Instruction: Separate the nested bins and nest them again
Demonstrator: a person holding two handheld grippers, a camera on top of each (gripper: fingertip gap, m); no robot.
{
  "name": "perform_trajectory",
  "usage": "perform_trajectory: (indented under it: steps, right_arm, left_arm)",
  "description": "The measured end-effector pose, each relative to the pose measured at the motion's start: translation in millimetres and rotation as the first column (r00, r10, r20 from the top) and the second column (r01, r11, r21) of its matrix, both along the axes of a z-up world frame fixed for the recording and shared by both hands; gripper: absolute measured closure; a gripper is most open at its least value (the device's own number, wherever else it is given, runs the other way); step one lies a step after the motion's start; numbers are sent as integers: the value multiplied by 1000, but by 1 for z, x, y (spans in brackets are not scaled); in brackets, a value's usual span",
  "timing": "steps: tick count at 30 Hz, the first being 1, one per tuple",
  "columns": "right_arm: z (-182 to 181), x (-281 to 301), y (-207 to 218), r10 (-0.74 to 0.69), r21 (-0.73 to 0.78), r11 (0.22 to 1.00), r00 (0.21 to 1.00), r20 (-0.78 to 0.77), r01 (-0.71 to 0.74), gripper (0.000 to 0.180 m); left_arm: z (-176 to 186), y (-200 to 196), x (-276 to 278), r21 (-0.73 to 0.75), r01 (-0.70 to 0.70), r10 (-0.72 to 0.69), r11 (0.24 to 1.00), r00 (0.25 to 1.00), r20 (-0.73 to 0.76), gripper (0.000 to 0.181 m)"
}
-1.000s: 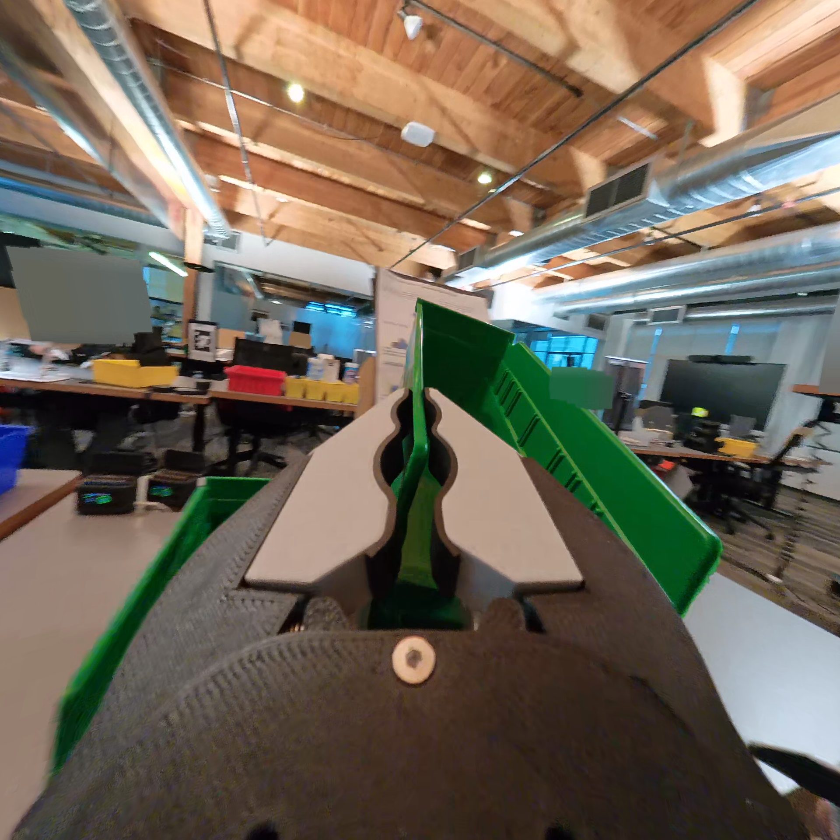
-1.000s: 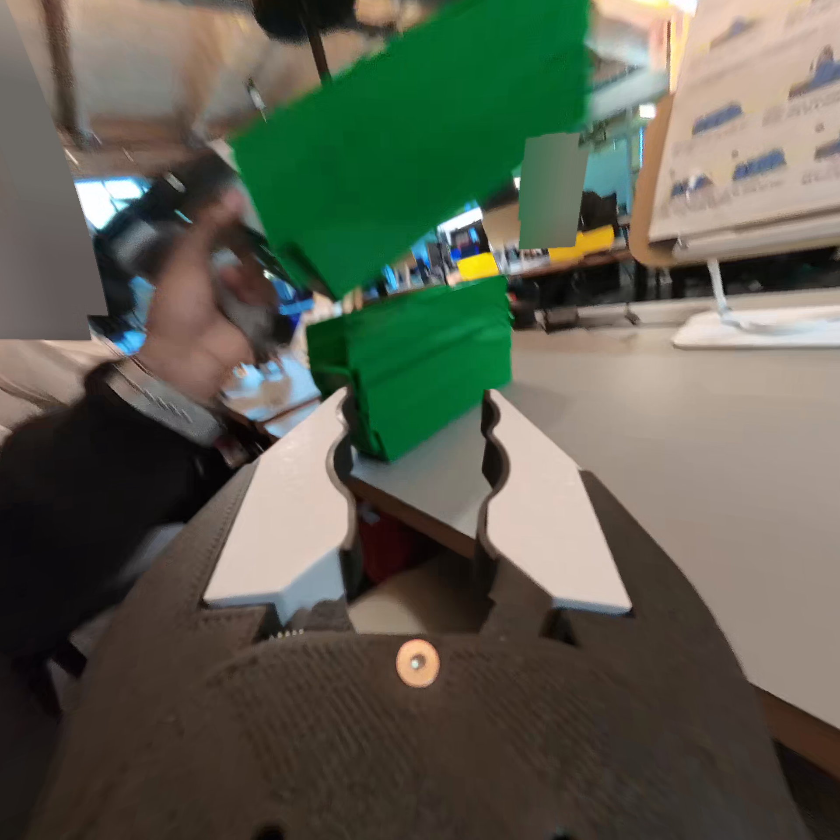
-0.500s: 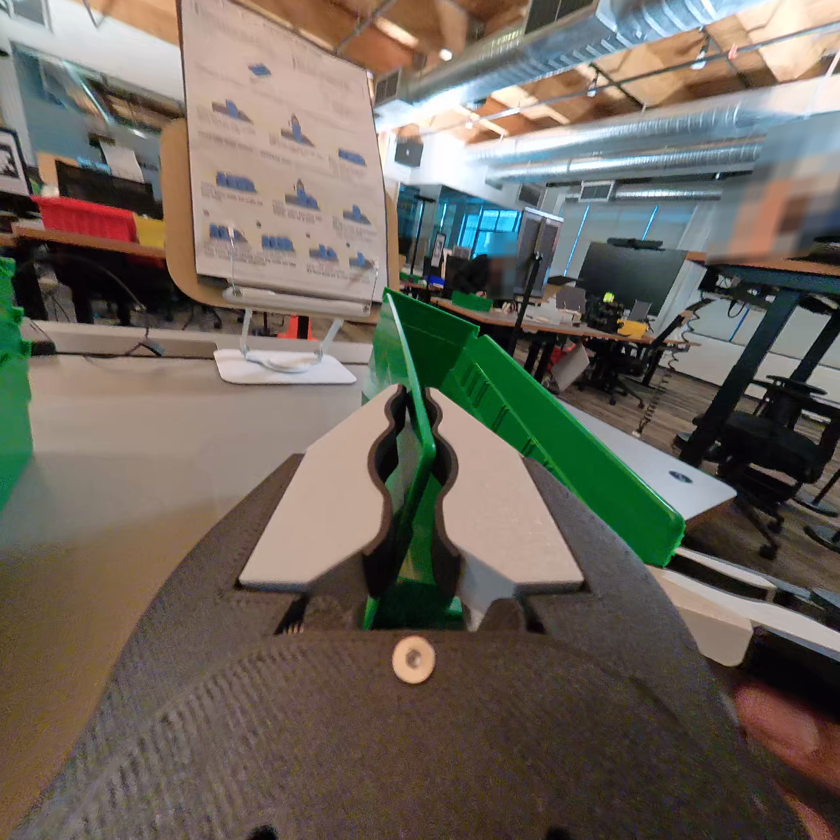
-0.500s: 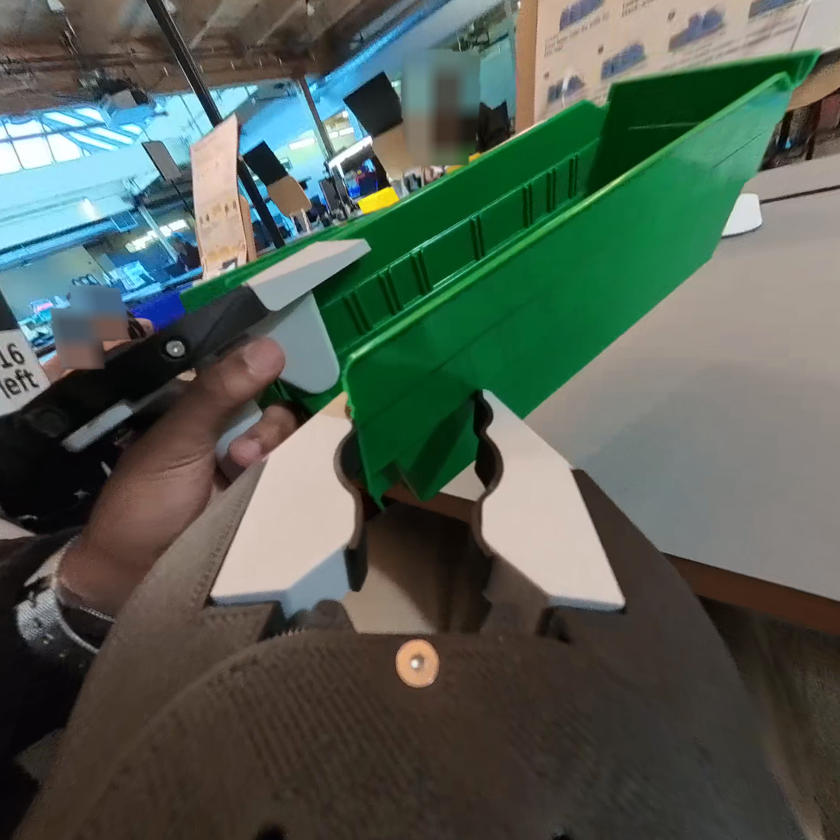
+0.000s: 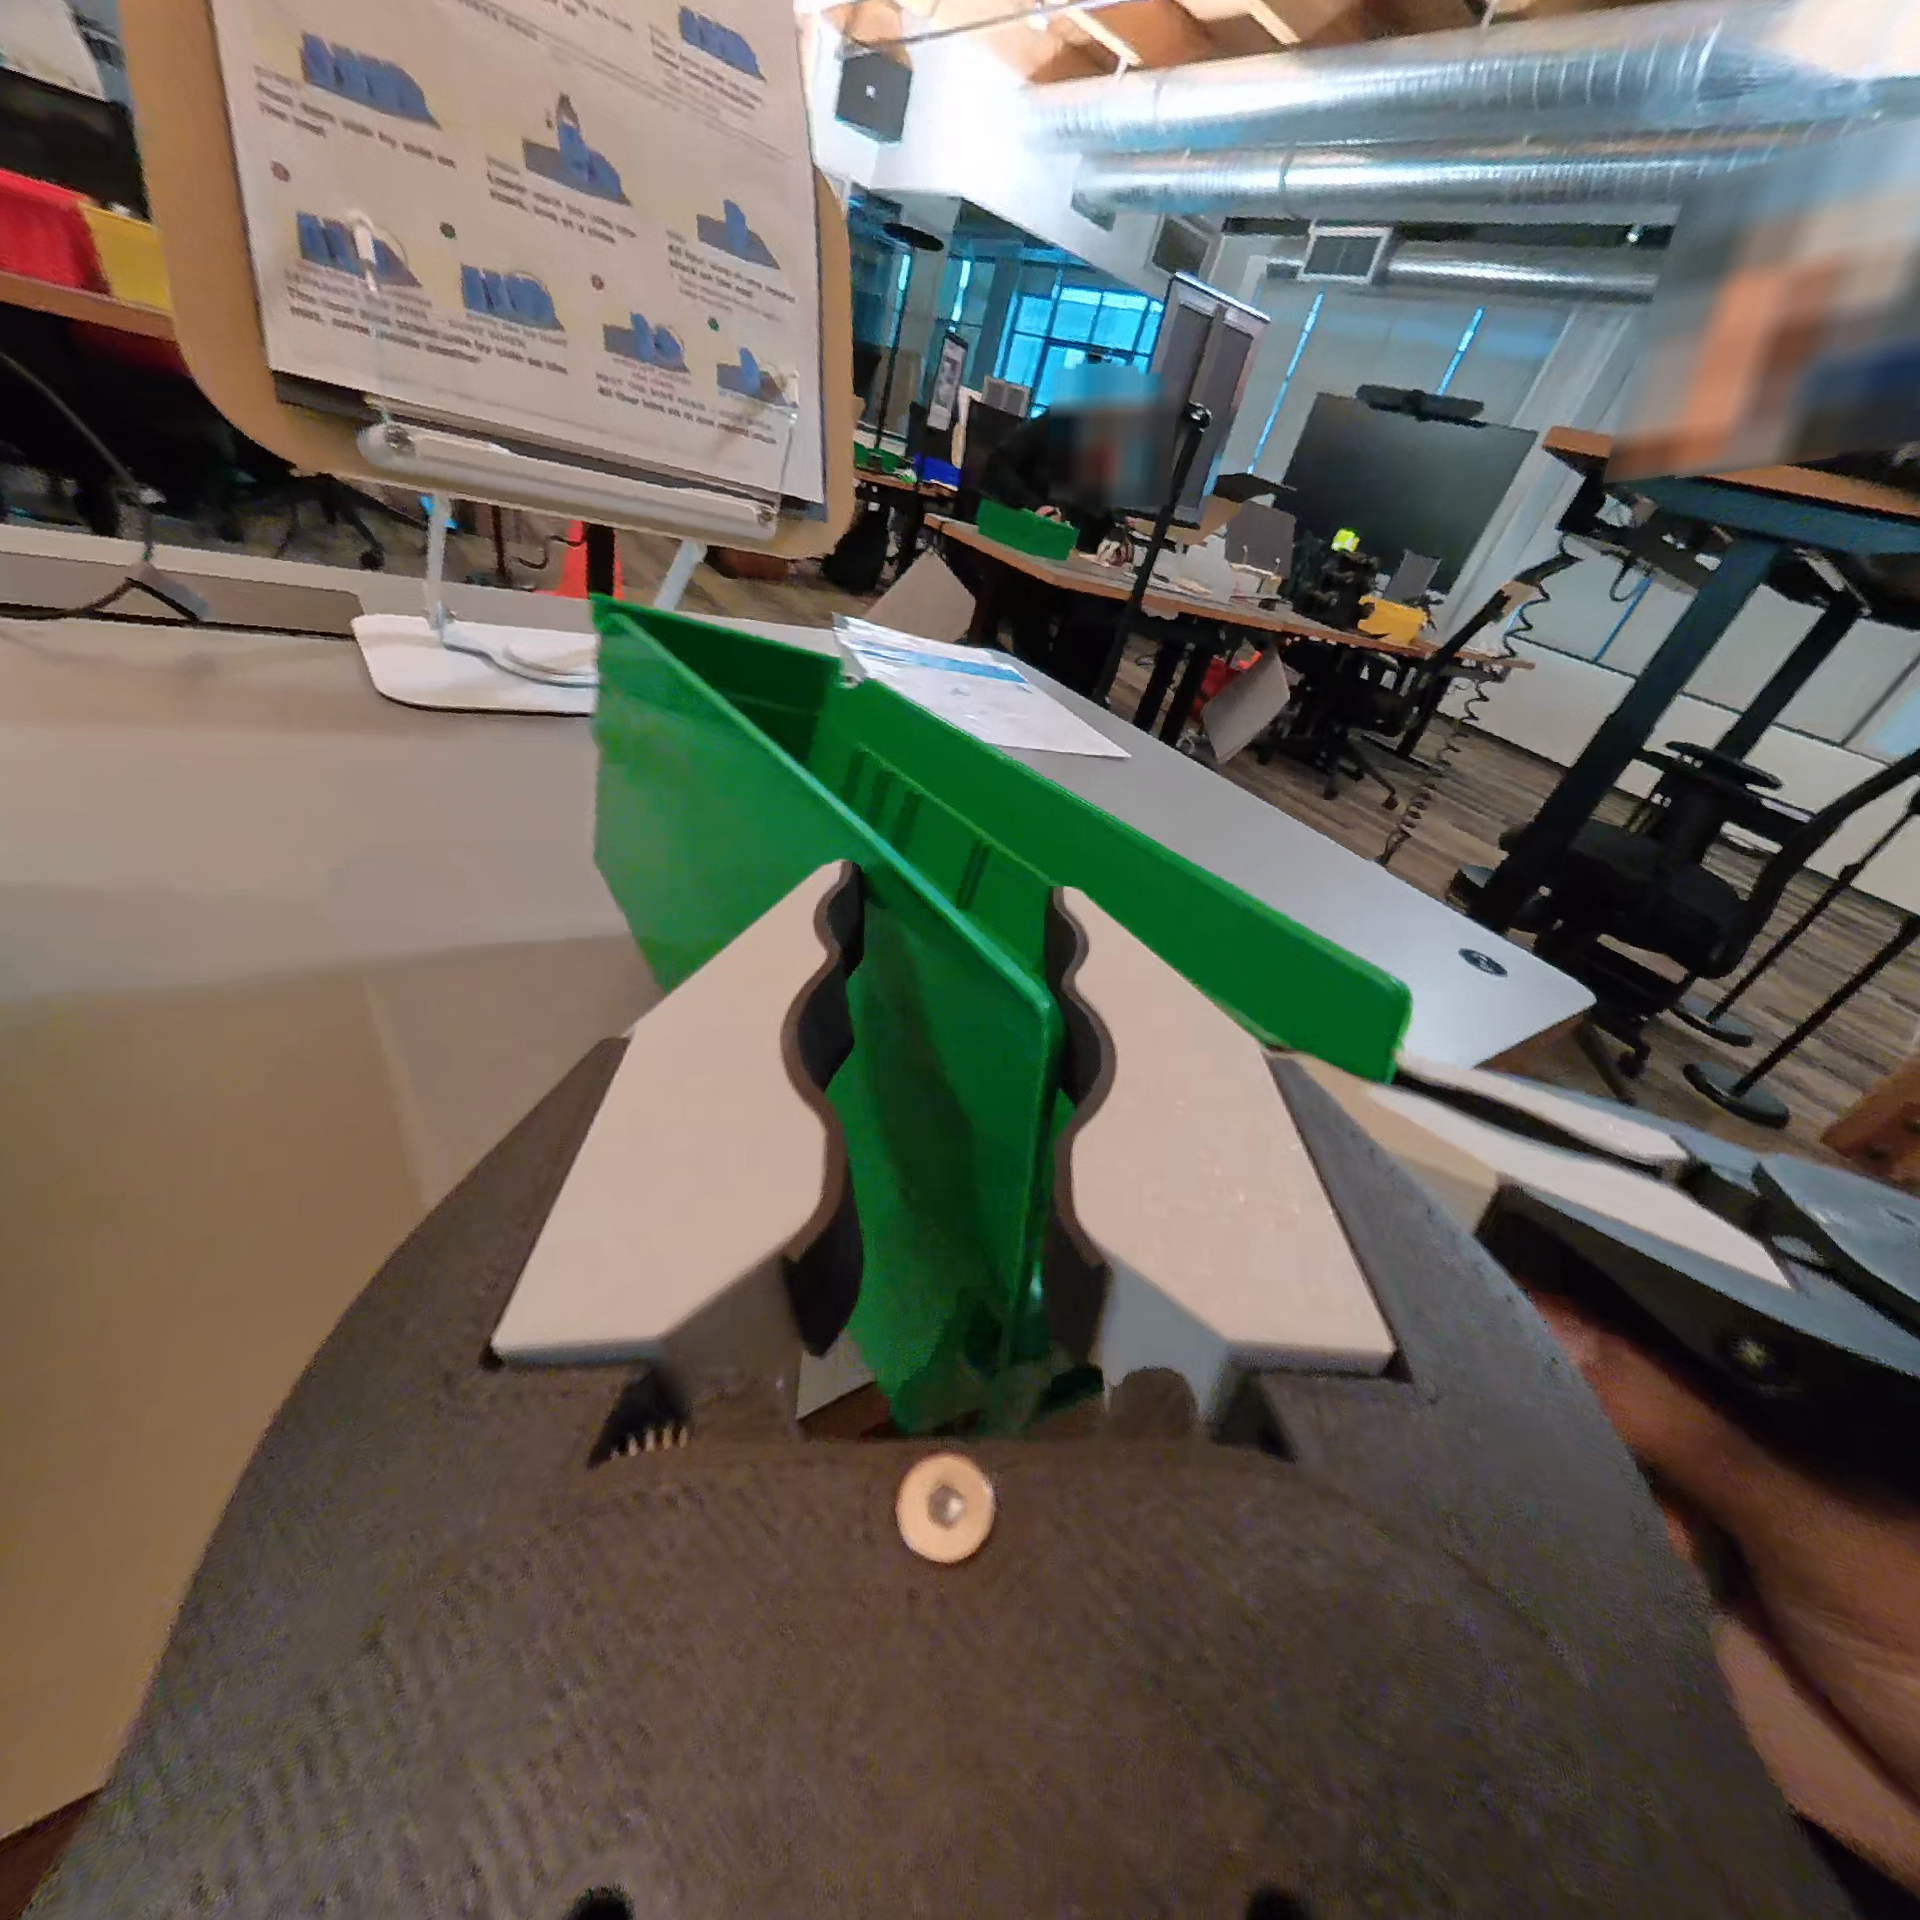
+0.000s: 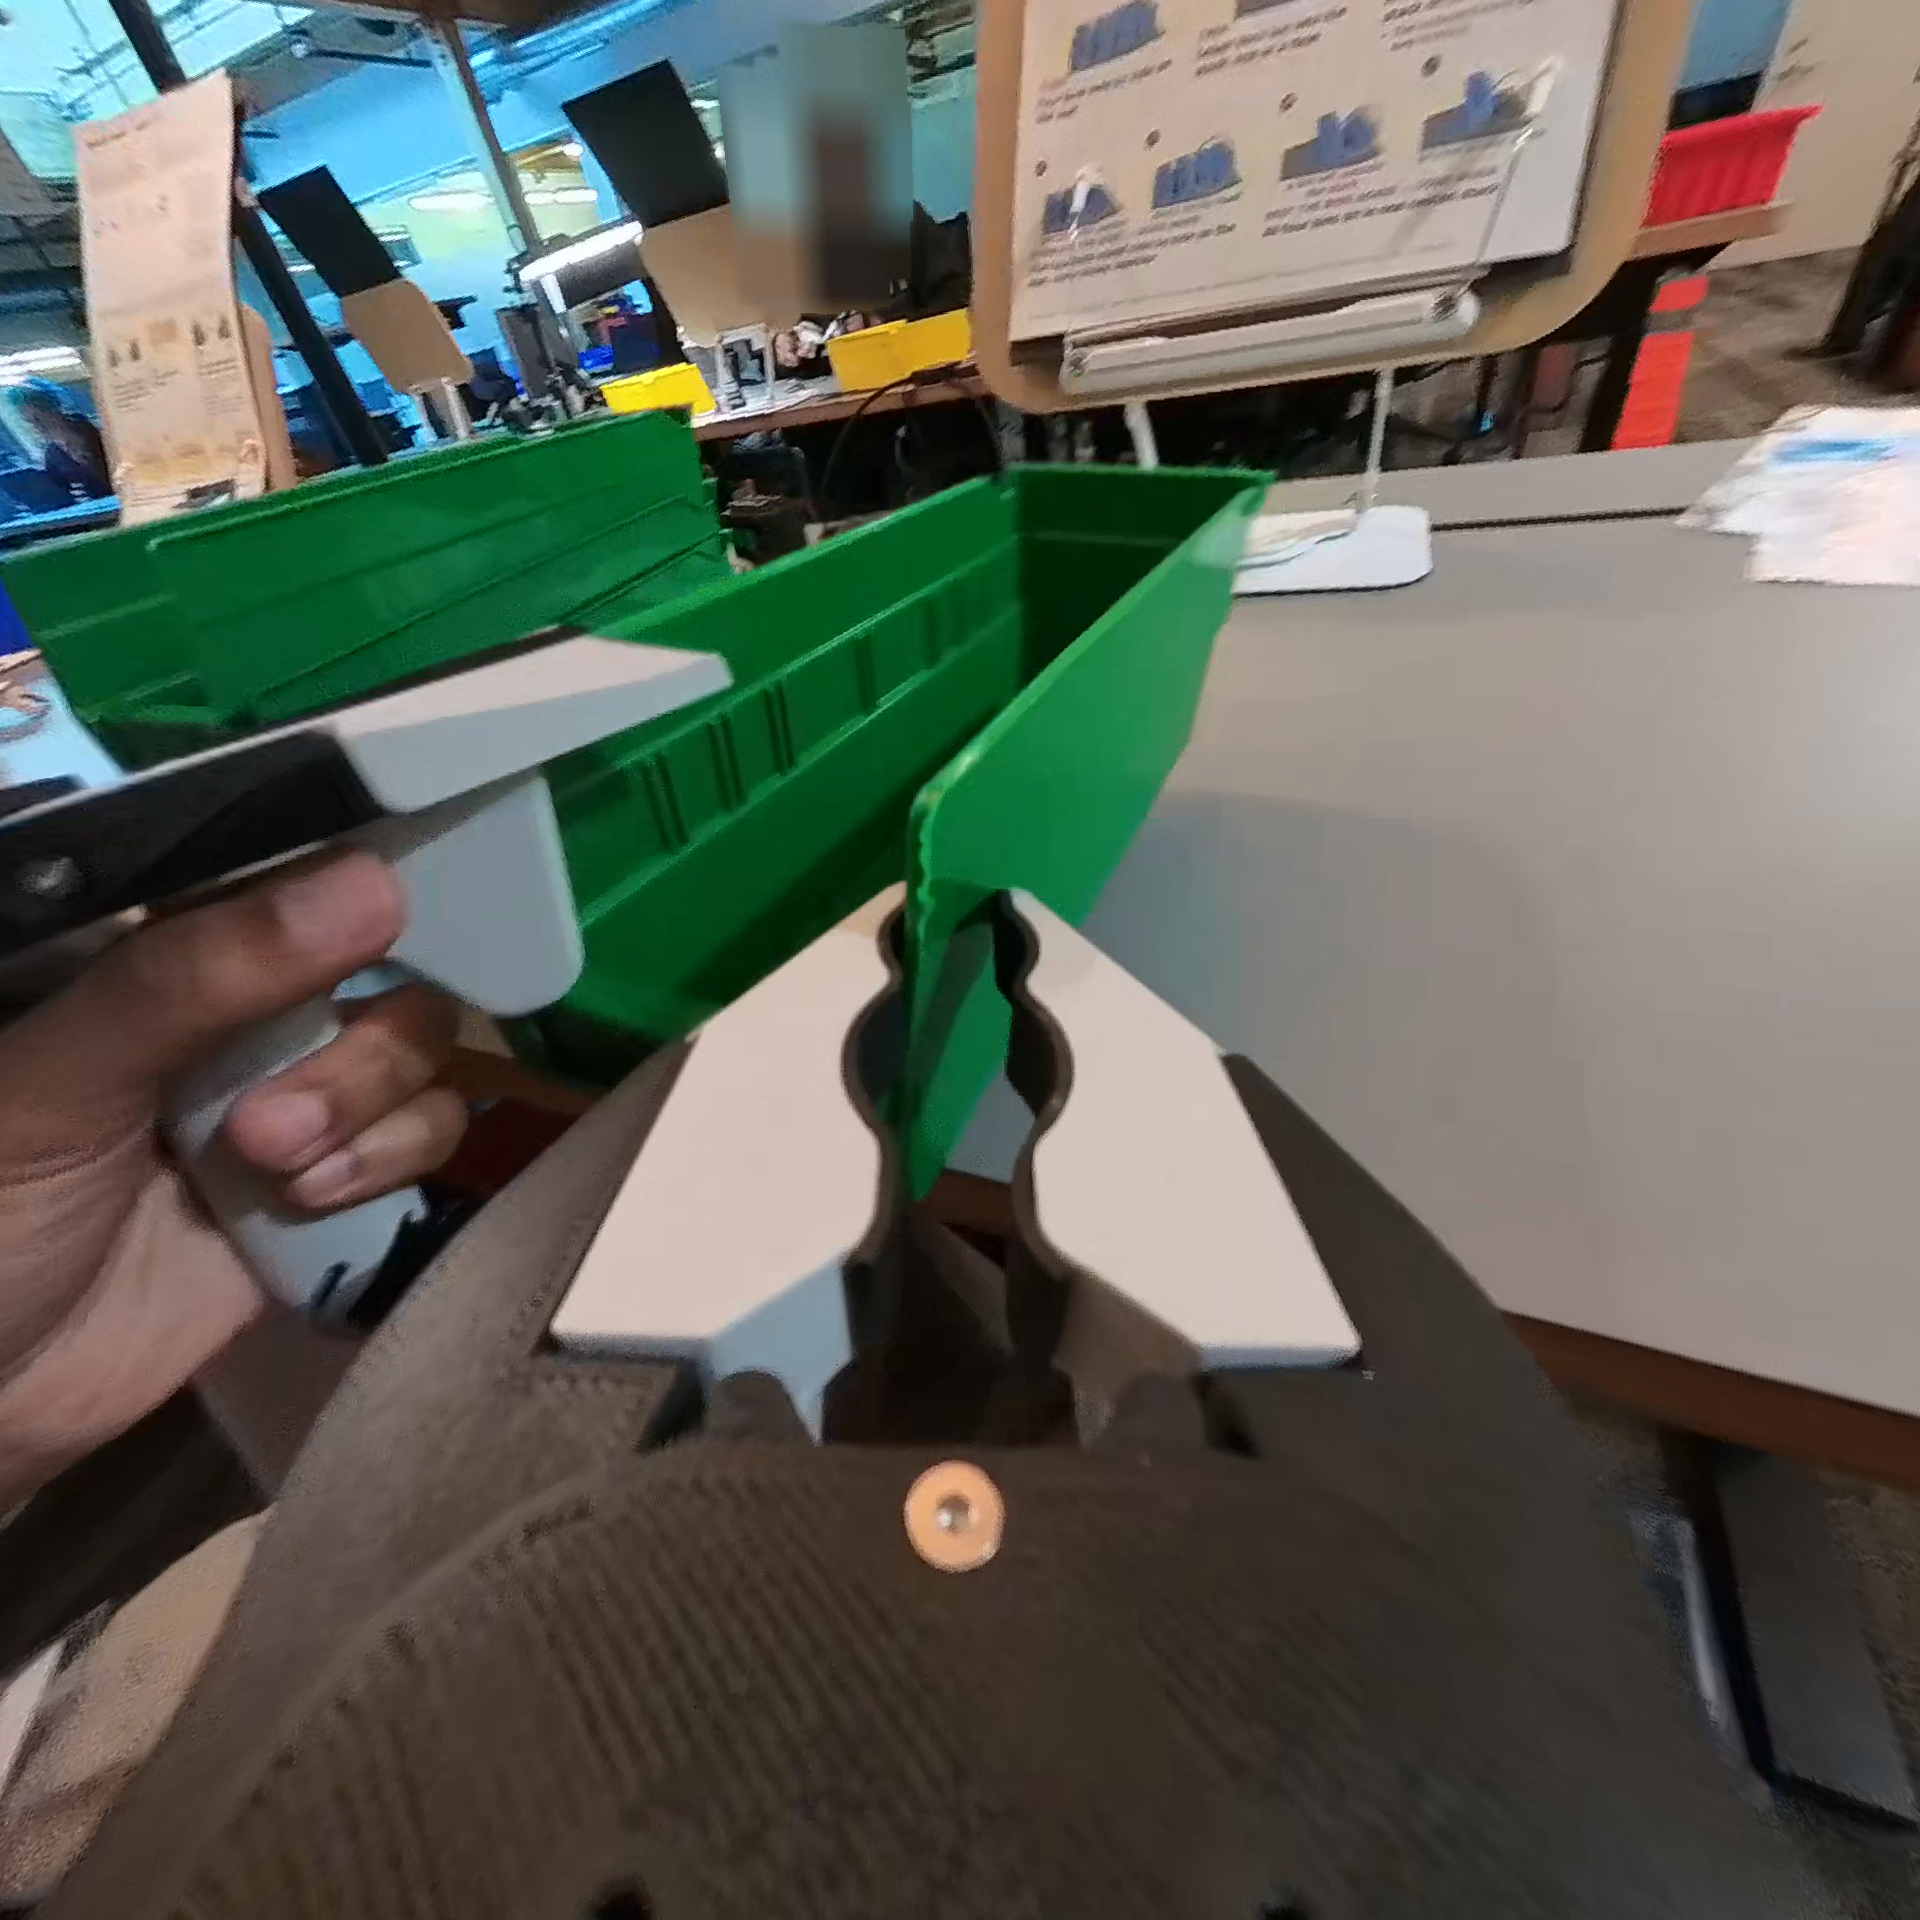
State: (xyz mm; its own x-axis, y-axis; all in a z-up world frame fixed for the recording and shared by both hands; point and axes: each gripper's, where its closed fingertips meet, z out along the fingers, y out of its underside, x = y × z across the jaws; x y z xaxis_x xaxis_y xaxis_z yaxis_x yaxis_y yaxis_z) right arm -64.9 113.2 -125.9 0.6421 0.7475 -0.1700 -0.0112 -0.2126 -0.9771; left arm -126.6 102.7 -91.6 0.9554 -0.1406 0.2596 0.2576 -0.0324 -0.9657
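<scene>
A long green bin [image 5: 727,831] lies lengthwise ahead of both grippers, low over the grey table [image 5: 260,935], with its near end at the front edge. My left gripper [image 5: 951,894] is open, and the bin's left side wall stands between its jaws, against the right finger. My right gripper [image 6: 948,914] is shut on the near corner of the right side wall of the bin [image 6: 831,707]. The left gripper's upper finger [image 6: 582,707] shows over the bin's left wall, held by a hand. A stack of more green bins [image 6: 364,592] stands behind to the left.
A sign board on a white stand [image 5: 520,208] rises at the back of the table, just beyond the bin's far end; it also shows in the right wrist view [image 6: 1299,156]. Papers [image 6: 1839,499] lie at the back right. The table [image 6: 1558,831] stretches to the right of the bin.
The bin has come down from a raised, tilted position to low over the table. My left jaws have widened off the wall. My right gripper has closed on the right wall.
</scene>
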Motion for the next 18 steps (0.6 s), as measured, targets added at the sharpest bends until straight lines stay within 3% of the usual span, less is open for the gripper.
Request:
perform_trajectory:
  steps: [6, 10, 15, 18]
  right_arm:
    - [10, 41, 35, -131, 26, 991, 990, -50, 132, 178]
    - [24, 70, 58, -190, 108, 975, 981, -43, 194, 179]
    - [42, 143, 120, -306, 195, 929, 949, -76, 315, 179]
    - [29, 189, 161, -363, 120, 920, 926, -98, 373, 178]
  left_arm:
    - [5, -8, 45, 20, 171, -170, 985, 984, -55, 129]
    - [4, -15, 65, 27, 264, -263, 964, 964, -41, 147]
    - [-3, -17, 64, 7, 261, -261, 965, 965, -8, 146]
    - [-16, -20, 75, -41, 304, -303, 952, 953, 27, 146]
